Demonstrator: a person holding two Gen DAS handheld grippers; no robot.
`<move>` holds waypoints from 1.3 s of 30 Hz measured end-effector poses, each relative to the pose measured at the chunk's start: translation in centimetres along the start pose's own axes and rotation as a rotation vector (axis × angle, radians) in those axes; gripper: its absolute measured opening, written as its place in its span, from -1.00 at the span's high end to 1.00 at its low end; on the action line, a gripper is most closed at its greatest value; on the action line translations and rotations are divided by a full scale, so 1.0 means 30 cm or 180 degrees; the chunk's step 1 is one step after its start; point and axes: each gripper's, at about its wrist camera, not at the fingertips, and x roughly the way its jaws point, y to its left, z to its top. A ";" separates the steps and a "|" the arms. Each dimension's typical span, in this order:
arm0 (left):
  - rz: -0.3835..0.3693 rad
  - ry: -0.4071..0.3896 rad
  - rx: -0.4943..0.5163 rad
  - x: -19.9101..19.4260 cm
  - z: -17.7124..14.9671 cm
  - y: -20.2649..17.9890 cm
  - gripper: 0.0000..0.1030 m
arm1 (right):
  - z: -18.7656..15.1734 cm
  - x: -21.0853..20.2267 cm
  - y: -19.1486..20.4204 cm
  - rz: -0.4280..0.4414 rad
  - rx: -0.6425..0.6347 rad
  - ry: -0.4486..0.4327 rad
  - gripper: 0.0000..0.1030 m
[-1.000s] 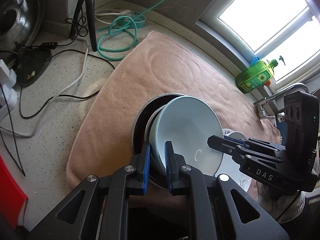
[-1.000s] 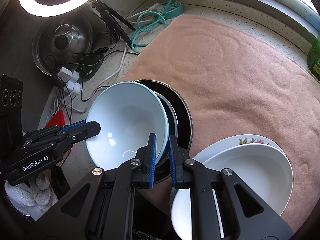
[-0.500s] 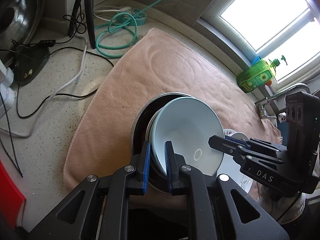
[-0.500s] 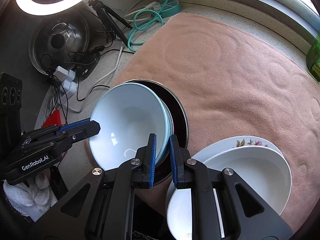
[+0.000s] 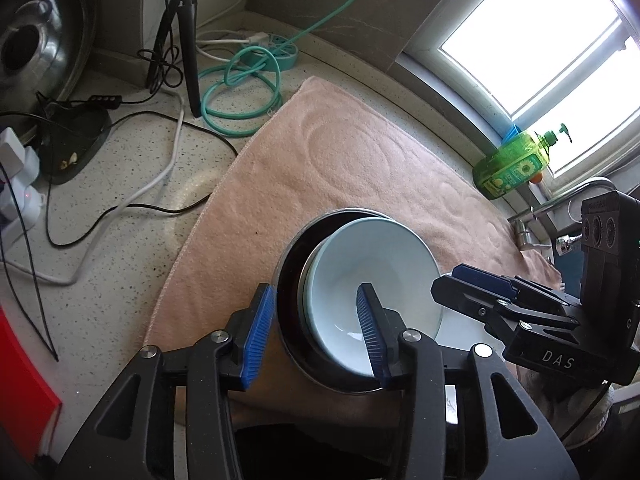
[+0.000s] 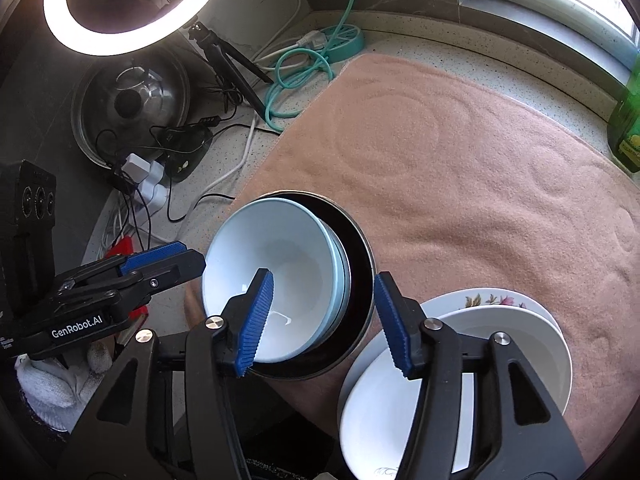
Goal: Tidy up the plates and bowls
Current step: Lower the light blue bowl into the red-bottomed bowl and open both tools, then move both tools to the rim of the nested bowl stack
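We note, far left, a domed steel pot lid point(image 6: 130, 110) leaning at the wall under a glowing ring light point(image 6: 132, 4), with a black tripod point(image 5: 180, 32) and a coiled teal cable point(image 5: 240, 92) on the speckled stone counter point(image 5: 100, 272). Our left gripper point(image 5: 316, 336) is spread wide, released; its blue fingers point(image 5: 256, 336) straddle the near rims without touching them. Centre: a pale blue ceramic bowl point(image 6: 276, 276) sits tilted inside a second pale blue bowl, both nested in a dark steel-rimmed pan point(image 6: 358, 248) on the pink terry towel point(image 6: 460, 168). Our right gripper point(image 6: 324, 320) is likewise parted and holds nothing, one finger over the bowl's interior, the other just outside the pan's rim. To the right, a white deep bowl point(image 6: 500, 344) rests on a flower-patterned plate point(image 6: 484, 298), just beside the pan. Far right, a green dish-soap bottle point(image 5: 514, 164) stands by the window.
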 end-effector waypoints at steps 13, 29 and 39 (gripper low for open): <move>0.0189 0.0015 -0.0200 -0.018 0.011 0.097 -0.37 | 0.021 -0.078 -0.099 -0.0019 0.0252 -0.0211 -0.70; 0.0151 0.0129 -0.0417 0.017 -0.044 0.156 -0.37 | -0.003 -0.034 -0.187 0.0035 0.0448 -0.0067 -0.70; 0.0087 0.0057 -0.0421 0.018 -0.061 0.150 -0.14 | -0.015 -0.005 -0.202 0.0188 0.0514 0.0009 -0.69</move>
